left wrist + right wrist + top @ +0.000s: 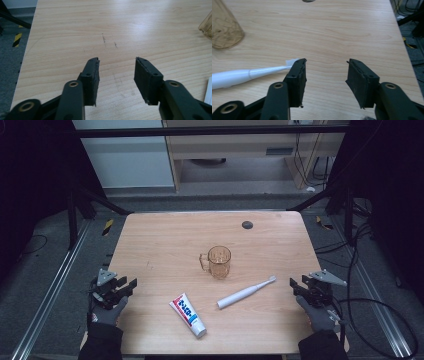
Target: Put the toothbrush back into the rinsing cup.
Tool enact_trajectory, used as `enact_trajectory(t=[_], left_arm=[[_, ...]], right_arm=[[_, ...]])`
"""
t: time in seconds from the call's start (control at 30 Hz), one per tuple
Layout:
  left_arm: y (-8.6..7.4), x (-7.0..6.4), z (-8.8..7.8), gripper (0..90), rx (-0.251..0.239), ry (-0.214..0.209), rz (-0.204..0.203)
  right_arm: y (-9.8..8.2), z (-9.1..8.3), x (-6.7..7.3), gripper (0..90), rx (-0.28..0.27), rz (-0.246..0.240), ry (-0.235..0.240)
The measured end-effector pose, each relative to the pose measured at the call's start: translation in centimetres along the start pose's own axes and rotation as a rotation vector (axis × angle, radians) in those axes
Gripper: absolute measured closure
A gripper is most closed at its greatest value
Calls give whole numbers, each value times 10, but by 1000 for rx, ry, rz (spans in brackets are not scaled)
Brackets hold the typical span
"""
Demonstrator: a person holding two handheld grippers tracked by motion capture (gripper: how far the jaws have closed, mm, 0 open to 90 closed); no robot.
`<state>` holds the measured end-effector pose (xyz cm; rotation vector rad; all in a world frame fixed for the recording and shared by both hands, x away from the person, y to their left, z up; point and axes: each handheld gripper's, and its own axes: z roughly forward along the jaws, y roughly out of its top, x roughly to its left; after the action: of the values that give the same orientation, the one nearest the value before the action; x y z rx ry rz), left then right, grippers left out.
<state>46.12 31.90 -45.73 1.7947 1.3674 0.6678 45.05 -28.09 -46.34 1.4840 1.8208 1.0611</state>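
Soft overhead light brightens the pale wooden table; surroundings fall dark, faint glare shows upper right, close black jaws blur.

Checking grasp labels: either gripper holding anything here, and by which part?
Nothing held. Left gripper and right gripper are both open over bare table; the toothbrush lies untouched.

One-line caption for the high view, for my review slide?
Open left gripper and right gripper wait at the table edges, flanking an amber mug, electric toothbrush and toothpaste tube.

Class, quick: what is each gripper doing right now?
Left gripper: open, nothing between its fingers.
Right gripper: open, holding nothing; the toothbrush lies beside it.
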Motion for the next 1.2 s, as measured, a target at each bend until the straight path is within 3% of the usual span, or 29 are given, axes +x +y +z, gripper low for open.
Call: enact_trajectory(t=[0.2, 0.4, 0.53, 1.0, 1.2], left_arm=[[-2, 2, -3, 628, 8, 10, -11], [-3, 3, -4, 667, 6, 21, -16], [-4, 2, -2, 680, 9, 23, -13], [-3, 1, -1, 798, 21, 51, 2], [-3, 3, -3, 884, 23, 69, -9]], right_arm=[[5, -5, 18, 608, 1, -20, 79], [9, -5, 35, 680, 10, -48, 120], [14, -1, 55, 741, 34, -79, 175], [25, 16, 97, 895, 74, -135, 275], [27, 22, 113, 900, 92, -155, 312]])
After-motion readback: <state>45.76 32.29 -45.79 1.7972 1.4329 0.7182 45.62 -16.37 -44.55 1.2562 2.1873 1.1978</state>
